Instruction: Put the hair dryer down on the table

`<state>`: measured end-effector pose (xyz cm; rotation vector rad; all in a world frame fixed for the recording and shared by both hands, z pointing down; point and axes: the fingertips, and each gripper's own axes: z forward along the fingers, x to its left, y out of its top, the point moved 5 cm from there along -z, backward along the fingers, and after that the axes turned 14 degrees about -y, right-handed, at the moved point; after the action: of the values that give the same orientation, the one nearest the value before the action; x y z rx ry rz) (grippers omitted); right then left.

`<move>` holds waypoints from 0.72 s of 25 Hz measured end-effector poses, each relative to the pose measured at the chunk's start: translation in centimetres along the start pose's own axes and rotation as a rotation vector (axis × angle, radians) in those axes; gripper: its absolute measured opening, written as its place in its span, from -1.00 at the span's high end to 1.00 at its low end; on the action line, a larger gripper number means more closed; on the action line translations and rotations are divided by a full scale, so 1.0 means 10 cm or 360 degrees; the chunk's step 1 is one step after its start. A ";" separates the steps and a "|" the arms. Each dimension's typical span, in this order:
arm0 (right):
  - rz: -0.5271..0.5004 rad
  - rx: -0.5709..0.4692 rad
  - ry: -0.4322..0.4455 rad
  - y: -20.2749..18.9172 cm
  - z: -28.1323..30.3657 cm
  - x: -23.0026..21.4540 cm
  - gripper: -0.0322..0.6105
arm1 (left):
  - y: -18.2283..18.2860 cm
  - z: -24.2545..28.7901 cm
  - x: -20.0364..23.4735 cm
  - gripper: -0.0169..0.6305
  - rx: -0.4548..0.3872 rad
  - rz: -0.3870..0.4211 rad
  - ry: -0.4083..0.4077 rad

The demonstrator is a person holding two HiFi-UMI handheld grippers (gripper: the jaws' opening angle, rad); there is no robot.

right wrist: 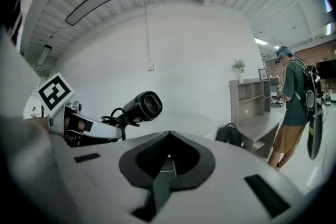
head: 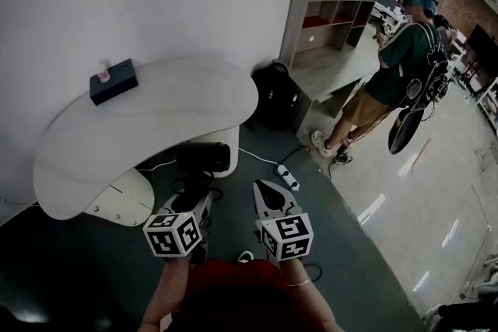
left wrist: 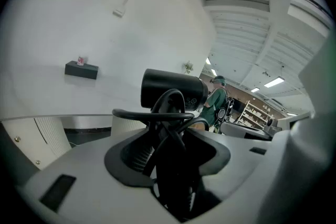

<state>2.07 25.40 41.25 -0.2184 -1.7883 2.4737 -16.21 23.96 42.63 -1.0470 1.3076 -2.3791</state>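
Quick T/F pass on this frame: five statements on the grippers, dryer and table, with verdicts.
1. The left gripper is clamped on the hair dryer. True.
2. The right gripper holds the dryer's cord. False: its jaws are together with nothing between them.
3. The hair dryer lies on the table. False: it is held in the air in the left gripper, short of the tabletop.
4. A black box sits on the table. True.
5. The table is bare. False: the black box is on it.
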 end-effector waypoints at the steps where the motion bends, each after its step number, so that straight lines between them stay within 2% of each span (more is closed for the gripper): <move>1: 0.0002 -0.0007 0.0000 0.00 -0.01 -0.01 0.85 | -0.02 0.01 -0.01 0.31 0.0010 0.0007 0.0007; 18: 0.0114 -0.0035 0.0073 0.00 -0.01 -0.23 0.85 | 0.08 0.17 -0.10 0.31 0.0007 0.0082 0.0091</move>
<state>4.32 25.13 41.34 -0.3439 -1.8216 2.4762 -14.44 22.96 42.07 -0.9393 1.3309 -2.3893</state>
